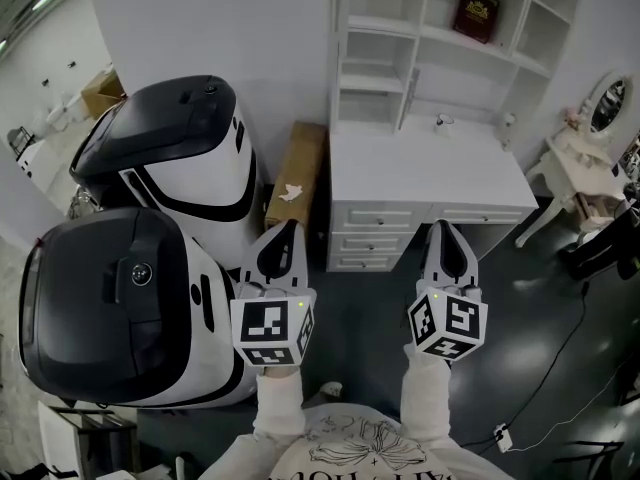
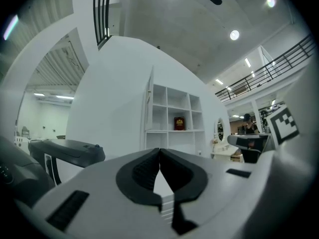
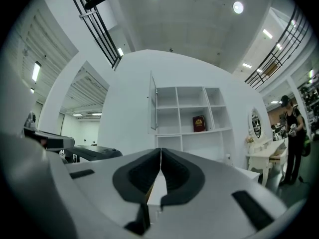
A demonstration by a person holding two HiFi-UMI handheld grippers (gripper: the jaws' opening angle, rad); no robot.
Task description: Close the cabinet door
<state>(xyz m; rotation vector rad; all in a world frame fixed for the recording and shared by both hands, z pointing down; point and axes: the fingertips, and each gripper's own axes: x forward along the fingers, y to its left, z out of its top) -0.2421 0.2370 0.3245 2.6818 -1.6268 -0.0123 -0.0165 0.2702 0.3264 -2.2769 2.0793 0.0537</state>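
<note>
A white desk (image 1: 430, 173) with an open-shelf hutch (image 1: 380, 48) stands ahead of me. In the right gripper view, the hutch's white cabinet door (image 3: 153, 103) stands swung open, edge-on at the shelves' left side. The left gripper view shows that door (image 2: 149, 101) too. A dark red book (image 1: 477, 13) stands on a shelf. My left gripper (image 1: 287, 230) is shut and empty, held short of the desk front. My right gripper (image 1: 446, 230) is likewise shut and empty, beside the drawers (image 1: 375, 233). Both are well short of the door.
Two large white-and-black machines (image 1: 180, 158) (image 1: 110, 308) fill the left side. A cardboard box (image 1: 297, 173) leans between them and the desk. A white dressing table with an oval mirror (image 1: 590, 153) stands right. A cable (image 1: 585, 368) crosses the dark floor. A person (image 3: 290, 128) stands far right.
</note>
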